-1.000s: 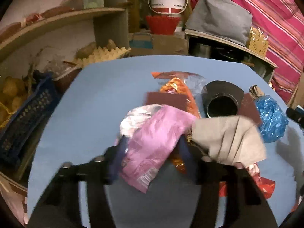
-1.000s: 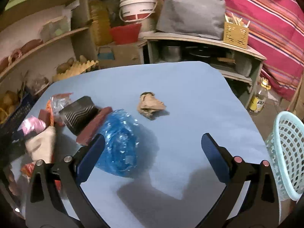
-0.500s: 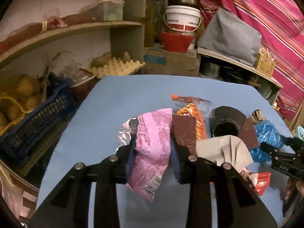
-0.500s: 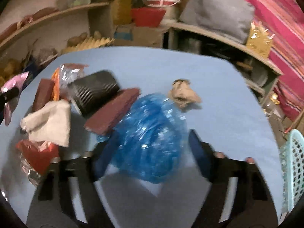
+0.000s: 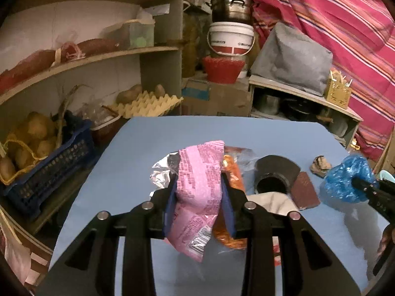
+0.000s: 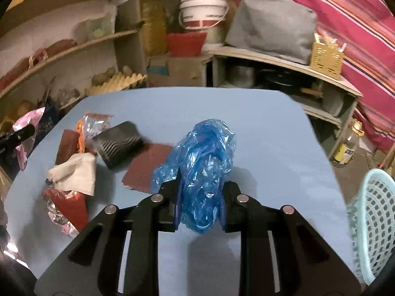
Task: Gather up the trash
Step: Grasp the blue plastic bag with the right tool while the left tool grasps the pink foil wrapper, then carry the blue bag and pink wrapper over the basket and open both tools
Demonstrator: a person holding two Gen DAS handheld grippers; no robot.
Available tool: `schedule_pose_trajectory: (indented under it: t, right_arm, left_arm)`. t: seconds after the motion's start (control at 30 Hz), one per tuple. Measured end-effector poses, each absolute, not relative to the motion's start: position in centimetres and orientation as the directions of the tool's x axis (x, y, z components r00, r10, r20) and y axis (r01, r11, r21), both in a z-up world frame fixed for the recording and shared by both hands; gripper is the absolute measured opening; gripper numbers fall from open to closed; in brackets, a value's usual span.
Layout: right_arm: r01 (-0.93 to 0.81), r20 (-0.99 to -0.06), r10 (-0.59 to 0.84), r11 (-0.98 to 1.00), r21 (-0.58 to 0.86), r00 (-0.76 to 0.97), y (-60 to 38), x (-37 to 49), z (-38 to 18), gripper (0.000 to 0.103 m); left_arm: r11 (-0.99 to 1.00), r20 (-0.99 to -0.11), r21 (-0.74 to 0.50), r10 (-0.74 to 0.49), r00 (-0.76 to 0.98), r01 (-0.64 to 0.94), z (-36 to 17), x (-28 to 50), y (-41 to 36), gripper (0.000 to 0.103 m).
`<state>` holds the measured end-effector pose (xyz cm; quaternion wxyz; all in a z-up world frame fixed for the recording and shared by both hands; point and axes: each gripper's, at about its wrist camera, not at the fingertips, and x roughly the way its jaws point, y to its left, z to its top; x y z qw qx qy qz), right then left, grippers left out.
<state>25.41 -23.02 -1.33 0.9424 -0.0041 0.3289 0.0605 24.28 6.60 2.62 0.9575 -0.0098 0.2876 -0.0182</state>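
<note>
A crumpled pink wrapper (image 5: pixel 197 192) and a scrunched blue plastic bag (image 6: pixel 202 172) are hanging lifted above the blue table (image 6: pixel 271 133).

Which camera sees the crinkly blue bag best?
The right wrist view: the blue bag fills its middle, pinched in the right claw. The left wrist view shows it small at the right edge.

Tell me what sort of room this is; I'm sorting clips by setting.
Probably a home pantry or storeroom: shelves hold an egg tray with potatoes, a blue crate of produce, and a metal pot stacked on a white bucket.
</note>
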Motion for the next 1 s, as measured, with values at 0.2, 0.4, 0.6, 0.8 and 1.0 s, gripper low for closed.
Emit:
schedule_pose_trajectory:
  t: [0.2,0.4,0.6,0.8,1.0]
  right_arm:
    - [-0.058,-0.591,0.093,0.995,0.079,0.801,-27.6,23.7,0.3,0.023]
    - [-0.010,-0.564,0.058,0.996,0.089,0.824,-31.0,22.0,1.4,0.023]
    - [0.040,-0.547,0.022,0.994,0.101,0.837,-34.5,20.5,2.1,0.023]
    - [0.093,-0.537,-0.028,0.991,0.094,0.843,-37.8,18.9,2.5,0.023]
    - [0.159,-0.536,-0.079,0.982,0.104,0.840,-41.7,17.1,2.4,0.023]
  left_arm:
    - [0.998,-0.515,-0.033,-0.069,0.854,0.061,4.2,23.7,4.0,0.033]
    - [0.994,-0.495,-0.038,-0.104,0.863,0.098,5.3,23.7,0.7,0.033]
    - [0.990,-0.477,-0.031,-0.137,0.868,0.140,5.8,23.5,-3.2,0.033]
    - [0.979,-0.459,-0.031,-0.195,0.867,0.203,6.2,23.1,-7.7,0.033]
    - [0.963,-0.463,-0.033,-0.251,0.850,0.267,5.8,22.7,-12.6,0.033]
